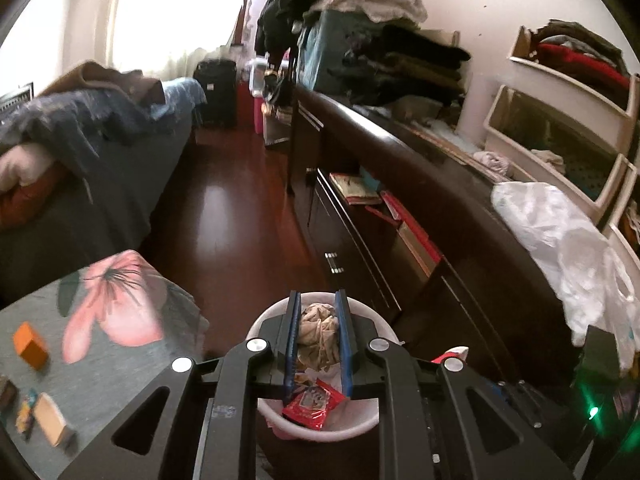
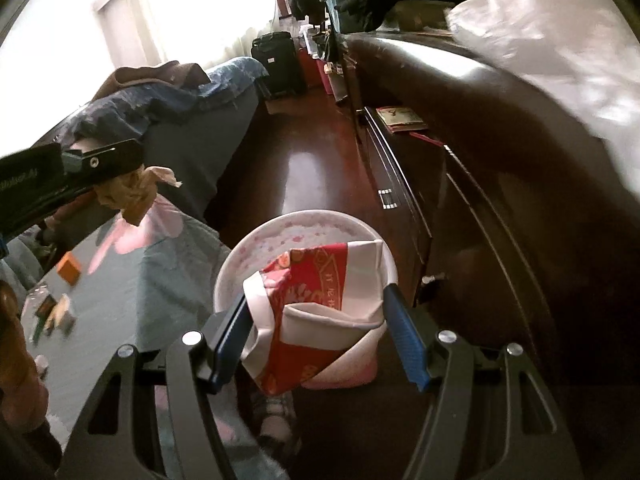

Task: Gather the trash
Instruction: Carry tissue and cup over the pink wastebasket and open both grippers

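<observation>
My left gripper (image 1: 317, 300) is shut on a crumpled brown paper wad (image 1: 318, 336), held above a white bin with a pink base (image 1: 352, 428). A red snack wrapper (image 1: 314, 402) lies inside that bin. In the right wrist view my right gripper (image 2: 316, 296) is shut on a crushed red and white paper carton (image 2: 316, 304), which hangs over the near side of the bin (image 2: 280, 228). To the upper left there, the left gripper (image 2: 128, 168) shows with the brown wad (image 2: 128, 194) dangling from it, over the table and beside the bin.
A table under a grey floral cloth (image 1: 112, 320) stands left of the bin, with an orange box (image 1: 30, 346) and small packets on it. On the right, a long dark dresser (image 1: 420, 168) carries a white plastic bag (image 1: 560, 248). A bed (image 1: 80, 152) lies at the left.
</observation>
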### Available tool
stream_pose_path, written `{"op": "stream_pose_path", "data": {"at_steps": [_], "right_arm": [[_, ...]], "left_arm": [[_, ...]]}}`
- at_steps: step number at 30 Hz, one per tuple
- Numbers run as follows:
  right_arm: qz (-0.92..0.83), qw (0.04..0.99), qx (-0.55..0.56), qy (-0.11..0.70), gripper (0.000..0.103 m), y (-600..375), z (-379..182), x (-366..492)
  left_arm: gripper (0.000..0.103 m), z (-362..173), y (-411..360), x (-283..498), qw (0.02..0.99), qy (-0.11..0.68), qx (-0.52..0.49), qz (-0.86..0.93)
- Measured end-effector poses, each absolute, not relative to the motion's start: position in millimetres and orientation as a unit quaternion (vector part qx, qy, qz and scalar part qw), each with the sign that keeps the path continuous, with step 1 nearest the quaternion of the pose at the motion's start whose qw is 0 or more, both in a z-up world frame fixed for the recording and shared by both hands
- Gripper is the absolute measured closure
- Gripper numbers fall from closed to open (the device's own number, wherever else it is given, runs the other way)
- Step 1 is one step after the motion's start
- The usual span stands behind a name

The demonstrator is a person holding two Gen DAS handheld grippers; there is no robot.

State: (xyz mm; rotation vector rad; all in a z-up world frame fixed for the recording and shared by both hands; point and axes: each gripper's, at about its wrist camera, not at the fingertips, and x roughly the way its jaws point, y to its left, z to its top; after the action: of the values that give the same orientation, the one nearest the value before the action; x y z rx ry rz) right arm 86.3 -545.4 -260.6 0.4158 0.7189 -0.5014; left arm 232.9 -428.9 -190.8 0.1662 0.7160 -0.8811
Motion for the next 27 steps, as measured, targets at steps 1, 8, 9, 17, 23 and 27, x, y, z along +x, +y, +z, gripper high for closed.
{"op": "stream_pose_path", "data": {"at_steps": [1,8,9,17,23,27], "right_arm": [[-0.242,0.884,0.199,0.348,0.037,-548.5,-265.0,92.9],[-0.252,0.883,0.183,0.352,0.033,-566.4,-291.0,132.3],[-0.254,0.882,0.18,0.353,0.025,-567.7,-293.3,135.8],[-0.262,0.88,0.174,0.355,0.02,-563.7,-298.5,139.1],[-0.255,0.877,0.179,0.366,0.015,-541.0,-288.0,125.2],[-0.242,0.878,0.176,0.374,0.013,-519.5,-278.2,120.6]], "left_arm": [[0.086,-193.9,-433.6,238.1,0.837,0.344,0.077,-0.419],[0.033,-203.0,-445.5,259.9,0.845,0.34,0.067,-0.407],[0.024,-201.2,-442.9,261.1,0.85,0.333,0.061,-0.403],[0.014,-182.4,-411.2,262.4,0.871,0.308,0.046,-0.381],[0.008,-169.5,-377.6,252.2,0.888,0.29,0.047,-0.354],[0.006,-166.0,-347.2,243.2,0.901,0.284,0.053,-0.324]]}}
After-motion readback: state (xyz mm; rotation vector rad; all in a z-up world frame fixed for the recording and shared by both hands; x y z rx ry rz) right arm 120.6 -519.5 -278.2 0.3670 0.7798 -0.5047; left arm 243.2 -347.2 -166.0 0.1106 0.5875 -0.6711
